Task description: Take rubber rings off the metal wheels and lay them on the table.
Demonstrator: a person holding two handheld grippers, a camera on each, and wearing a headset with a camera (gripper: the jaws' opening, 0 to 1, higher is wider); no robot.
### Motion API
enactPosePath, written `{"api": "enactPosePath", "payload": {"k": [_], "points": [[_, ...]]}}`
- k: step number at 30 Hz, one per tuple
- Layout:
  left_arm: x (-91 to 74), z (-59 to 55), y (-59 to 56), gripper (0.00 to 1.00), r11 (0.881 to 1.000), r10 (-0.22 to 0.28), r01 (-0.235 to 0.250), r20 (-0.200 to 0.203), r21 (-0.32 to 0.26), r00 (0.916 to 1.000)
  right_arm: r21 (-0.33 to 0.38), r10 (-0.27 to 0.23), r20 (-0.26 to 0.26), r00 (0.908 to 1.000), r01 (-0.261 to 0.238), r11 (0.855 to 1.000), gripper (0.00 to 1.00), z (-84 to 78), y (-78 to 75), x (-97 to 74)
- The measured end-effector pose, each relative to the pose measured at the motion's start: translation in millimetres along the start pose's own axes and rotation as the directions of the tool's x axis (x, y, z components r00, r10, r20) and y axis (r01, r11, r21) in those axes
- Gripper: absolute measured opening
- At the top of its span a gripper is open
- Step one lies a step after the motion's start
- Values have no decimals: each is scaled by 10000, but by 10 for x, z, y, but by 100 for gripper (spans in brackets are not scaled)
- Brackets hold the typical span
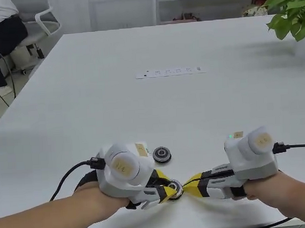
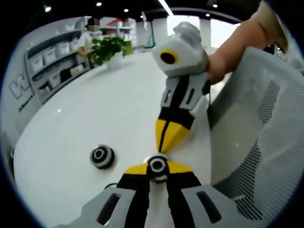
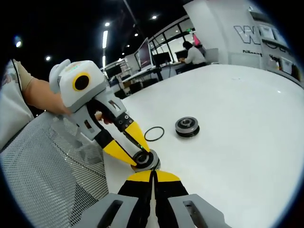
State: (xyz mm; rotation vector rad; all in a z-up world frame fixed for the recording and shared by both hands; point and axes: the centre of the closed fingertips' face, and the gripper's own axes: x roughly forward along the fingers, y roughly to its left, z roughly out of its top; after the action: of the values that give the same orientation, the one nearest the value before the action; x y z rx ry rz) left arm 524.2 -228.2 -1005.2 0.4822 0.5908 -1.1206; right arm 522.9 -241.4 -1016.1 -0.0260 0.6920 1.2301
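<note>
The left hand comes in low from the near edge of the bench, wrist turned inward so the left gripper lies almost flat and points to the right. Its yellow-tipped fingers are clamped on a metal wheel, one to each side of it. In the left gripper view the wheel sits right at the tips of the left gripper, its hub facing back along them.

The right gripper meets that wheel from the opposite side. The right hand mirrors the left one, low and turned inward, so the two sets of fingers point tip to tip. The right fingers are pressed together, and the tips of the right gripper touch the rim of the wheel. I cannot tell whether they nip a ring there. From that side the left gripper reaches the wheel from the upper left; in the left gripper view the right gripper comes down onto it from above.

A loose rubber ring lies flat on the bench just beyond the right fingertips. A second wheel stands past it to the right, apart from the ring. In the head view the second wheel sits near the left fingers, on their far side; in the left gripper view this wheel is off to their left.
</note>
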Motion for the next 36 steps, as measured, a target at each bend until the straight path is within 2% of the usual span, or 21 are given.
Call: {"api": "enactPosePath", "payload": {"k": [3, 5, 7, 18, 23, 26, 27, 28, 29, 31, 36], "points": [[1, -3, 1, 13, 10000, 12, -12, -5, -14, 10000, 207, 0, 96, 10000, -2, 9998, 0, 11, 6, 3], [2, -6, 2, 13, 10000, 26, -26, -5, -77, 10000, 605, 78, 584, 9983, -114, 9981, 0, 99, 11, -9], [6, -6, 2, 13, 9999, 47, -47, -19, -138, 10000, 394, 43, 395, 9992, -59, 9992, 0, 76, 19, -13], [12, -5, -4, 13, 9998, 143, -144, -64, -156, 9999, 687, 253, 617, 9978, -295, 9972, 0, 132, 66, -2], [12, -4, -6, 13, 9997, 173, -175, -94, -145, 9998, 254, 423, 511, 9978, -436, 9987, 0, 156, 136, 27], [12, -3, -10, 13, 9997, 174, -176, -96, -144, 9998, 41, 695, 509, 9963, -698, 9976, 0, 181, 196, 44], [15, -1, -11, 13, 9997, 170, -171, -84, -147, 9998, 10, 1153, 691, 9909, -1156, 9933, 0, 224, 289, 57], [15, -11, -19, 13, 9998, 136, -138, -135, -163, 9998, -311, 998, 1080, 9891, -970, 9948, 0, 325, 263, 77], [20, -6, -11, 13, 9997, 161, -162, -81, -167, 9998, -267, 1079, 445, 9932, -1068, 9939, 0, 210, 293, 68], [20, -8, -10, 13, 9997, 143, -145, -78, -179, 9999, -122, 1064, 626, 9924, -1058, 9943, 0, 221, 276, 70], [24, -6, -9, 13, 9996, 144, -145, -66, -241, 9999, -25, 798, 596, 9950, -798, 9968, 0, 173, 197, 41]]}}
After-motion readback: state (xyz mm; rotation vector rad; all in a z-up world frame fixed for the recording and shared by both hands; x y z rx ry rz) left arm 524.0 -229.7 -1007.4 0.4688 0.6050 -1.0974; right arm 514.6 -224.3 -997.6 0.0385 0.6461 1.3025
